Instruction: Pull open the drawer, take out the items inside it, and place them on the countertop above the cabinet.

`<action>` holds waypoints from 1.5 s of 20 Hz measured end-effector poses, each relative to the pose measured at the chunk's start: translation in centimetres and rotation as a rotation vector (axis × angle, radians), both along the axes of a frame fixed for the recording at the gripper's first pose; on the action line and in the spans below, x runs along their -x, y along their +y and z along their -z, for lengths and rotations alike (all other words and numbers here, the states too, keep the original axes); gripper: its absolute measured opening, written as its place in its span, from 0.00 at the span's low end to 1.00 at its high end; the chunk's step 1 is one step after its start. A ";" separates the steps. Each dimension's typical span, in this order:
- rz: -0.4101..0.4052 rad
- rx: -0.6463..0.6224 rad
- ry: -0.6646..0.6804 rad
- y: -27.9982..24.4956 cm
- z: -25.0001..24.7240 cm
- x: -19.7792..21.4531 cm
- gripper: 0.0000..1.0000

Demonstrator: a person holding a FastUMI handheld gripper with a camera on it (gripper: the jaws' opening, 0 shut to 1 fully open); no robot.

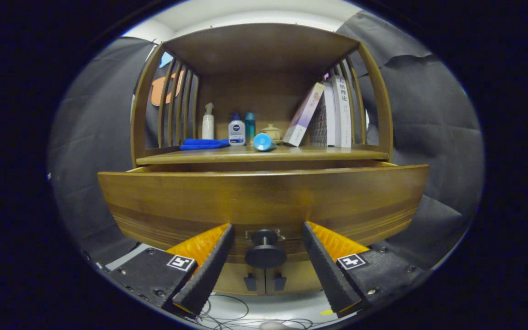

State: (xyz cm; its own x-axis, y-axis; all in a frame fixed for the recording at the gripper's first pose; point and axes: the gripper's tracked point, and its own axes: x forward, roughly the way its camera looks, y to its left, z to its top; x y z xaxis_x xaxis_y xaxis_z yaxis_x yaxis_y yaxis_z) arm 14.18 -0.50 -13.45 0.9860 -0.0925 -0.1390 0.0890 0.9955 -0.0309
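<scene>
Gripper (266,233) with its 2 fingers spread apart around the drawer (264,201) knob (265,250), not touching it; closing off-centre could slip off.

The gripper (266,229) stands with its fingers spread, a clear gap on either side of the round dark knob (265,251) between them, and the wide brown wooden drawer front (264,199) blocks the way straight ahead. Beyond it the wooden countertop (264,155) is crowded at the far side: a folded blue cloth (203,144), a white spray bottle (207,122), a white blue-capped bottle (236,129), a light-blue cylinder lying down (264,142) and leaning books (323,117). Its near strip stays bare (slatted wooden sides (174,105) close off left and right).
</scene>
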 end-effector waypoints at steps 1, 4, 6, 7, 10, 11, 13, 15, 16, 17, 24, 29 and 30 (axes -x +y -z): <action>0.000 -0.003 0.000 0.0 0.0 -0.5 0.98; -0.001 -0.005 0.001 -0.1 -0.2 -2.0 0.98; -0.001 -0.006 0.004 -0.2 -0.2 -2.9 0.98; -0.001 -0.009 0.003 -0.2 -0.3 -3.4 0.98; -0.001 -0.005 0.009 -0.3 -0.4 -4.9 0.98; -0.001 -0.006 0.012 -0.3 -0.5 -5.4 0.98; -0.001 -0.011 0.019 -0.3 -0.5 -5.9 0.98; 0.001 -0.014 0.025 -0.3 -0.5 -5.8 0.98; 0.000 -0.015 0.029 -0.3 -0.5 -6.0 0.98; 0.000 -0.017 0.029 -0.3 -0.6 -5.9 0.98; -0.001 -0.012 0.019 -0.4 -0.6 -5.8 0.99; -0.002 -0.007 0.017 -0.3 -0.6 -6.0 0.99; -0.001 -0.004 0.027 -0.4 -0.6 -6.0 0.99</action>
